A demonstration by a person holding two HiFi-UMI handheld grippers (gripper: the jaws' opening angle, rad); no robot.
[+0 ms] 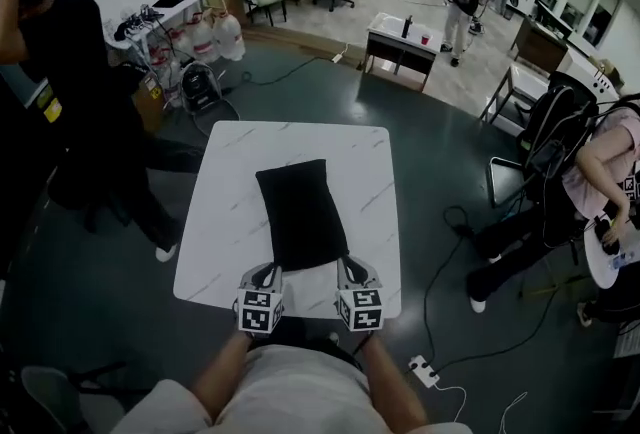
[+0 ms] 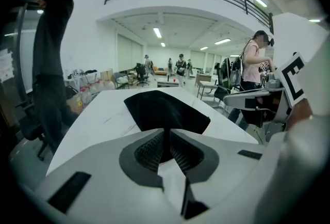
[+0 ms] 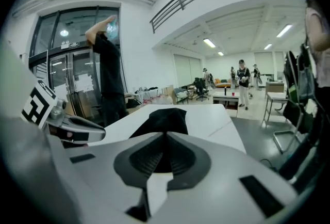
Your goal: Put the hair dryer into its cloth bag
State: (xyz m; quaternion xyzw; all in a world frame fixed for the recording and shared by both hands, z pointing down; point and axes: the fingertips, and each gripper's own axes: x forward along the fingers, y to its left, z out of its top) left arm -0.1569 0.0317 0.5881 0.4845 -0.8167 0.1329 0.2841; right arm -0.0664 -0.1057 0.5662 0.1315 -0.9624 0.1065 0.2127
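A black cloth bag (image 1: 300, 212) lies lengthwise in the middle of the white marble table (image 1: 225, 222), bulging slightly. No hair dryer shows in any view. My left gripper (image 1: 270, 272) sits at the bag's near left corner and my right gripper (image 1: 348, 267) at its near right corner, both over the table's near edge. In the left gripper view the jaws (image 2: 166, 131) stand together, with the bag (image 2: 165, 109) just beyond their tips. The right gripper view shows the same: jaws (image 3: 165, 134) together, bag (image 3: 162, 120) ahead. Whether either pinches cloth is hidden.
A person in black (image 1: 70, 112) stands close to the table's left side. Another person (image 1: 600, 182) sits at the right by a chair (image 1: 520, 167). A power strip (image 1: 425, 370) and cables lie on the floor at the near right. A small desk (image 1: 400, 37) stands beyond.
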